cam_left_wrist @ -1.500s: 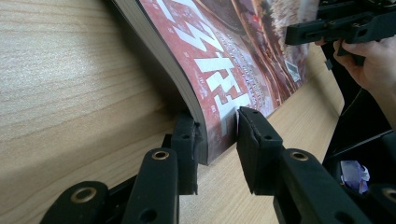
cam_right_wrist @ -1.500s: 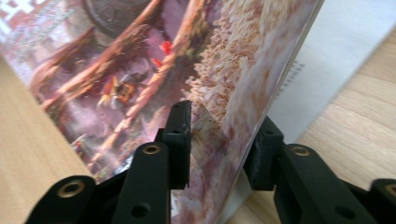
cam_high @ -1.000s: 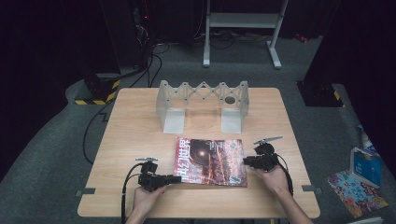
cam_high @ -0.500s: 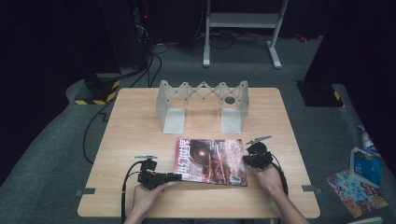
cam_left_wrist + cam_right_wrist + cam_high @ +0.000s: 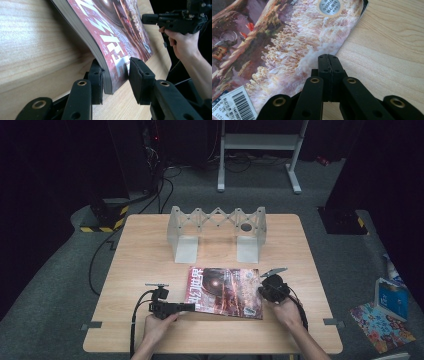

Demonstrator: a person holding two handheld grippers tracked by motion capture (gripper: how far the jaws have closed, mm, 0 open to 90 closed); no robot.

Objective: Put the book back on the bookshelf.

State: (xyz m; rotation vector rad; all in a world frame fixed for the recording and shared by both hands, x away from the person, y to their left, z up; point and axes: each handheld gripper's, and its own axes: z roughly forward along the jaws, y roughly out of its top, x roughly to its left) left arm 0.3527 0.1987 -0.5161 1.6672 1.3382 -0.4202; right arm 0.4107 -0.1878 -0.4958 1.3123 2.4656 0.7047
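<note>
- A magazine (image 5: 225, 291) is seen lying on the near half of the desk (image 5: 145, 250), cover up, with its long edges running roughly from 9 to 3 o'clock in the high view.
- The left hand-held gripper (image 5: 187, 307) is placed at the magazine's near-left corner, about 8 o'clock from the cover's middle.
- In the left gripper view, the left hand-held gripper (image 5: 116, 80) is shown with its jaws apart and the magazine's (image 5: 110, 37) corner lying between them; one pad is pressed against the page edges under the corner, while the other is held just off the cover.
- That corner is lifted off the desk (image 5: 32, 50), the spine side curving upward.
- The right hand-held gripper (image 5: 261, 292) is set at the magazine's right edge, about 3 o'clock from the cover's middle.
- In the right gripper view, the right hand-held gripper (image 5: 329, 60) is shown with its jaws pressed together, the tips resting at the edge of the magazine (image 5: 287, 45), where cover meets desk (image 5: 392, 42); whether any paper is pinched cannot be told.
- A grey folding rack (image 5: 216, 227) is stood well apart, at 12 o'clock from the magazine.
</note>
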